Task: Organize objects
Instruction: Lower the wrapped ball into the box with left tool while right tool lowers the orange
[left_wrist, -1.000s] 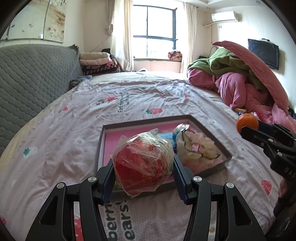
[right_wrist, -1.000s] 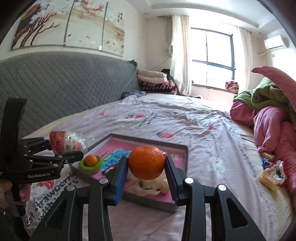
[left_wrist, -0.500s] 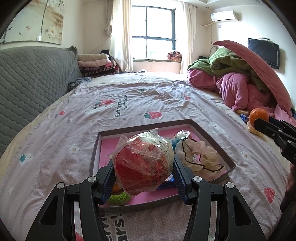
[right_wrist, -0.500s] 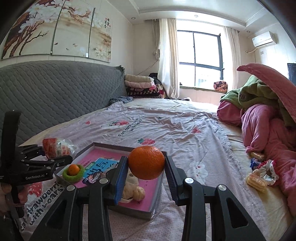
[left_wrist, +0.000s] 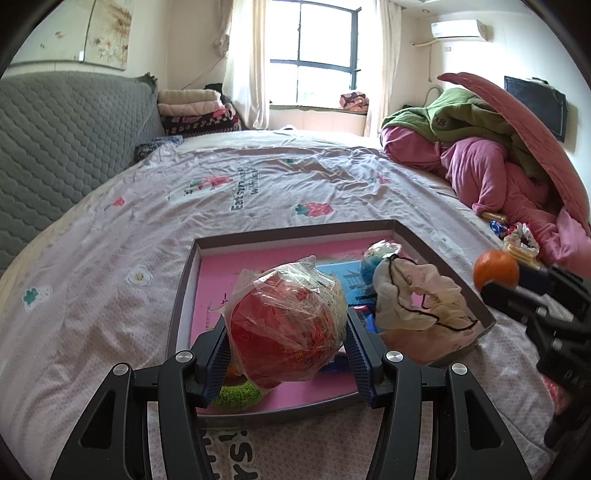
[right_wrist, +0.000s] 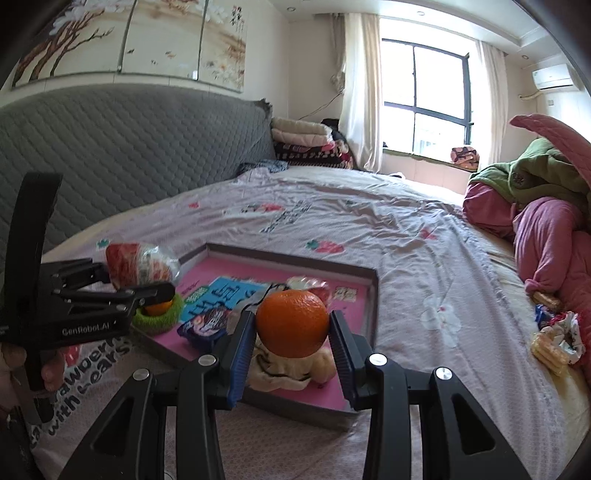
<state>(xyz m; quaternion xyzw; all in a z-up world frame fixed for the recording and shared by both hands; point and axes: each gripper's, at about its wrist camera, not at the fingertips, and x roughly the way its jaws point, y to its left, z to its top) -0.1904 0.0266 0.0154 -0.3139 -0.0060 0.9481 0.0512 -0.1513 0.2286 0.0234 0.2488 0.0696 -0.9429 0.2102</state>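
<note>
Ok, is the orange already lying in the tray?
No, the orange is clamped between the jaws of the right gripper, held above the cloth bundle in the tray.

White lettering reading "GenRobot.AI" runs along the side of the black plastic left gripper (right_wrist: 155, 291). On the pale pink printed bedsheet (right_wrist: 406, 236), dark print near the front edge reads "with bears" in part; the sheet's other wording and the blue card's characters cannot be made out.
</note>
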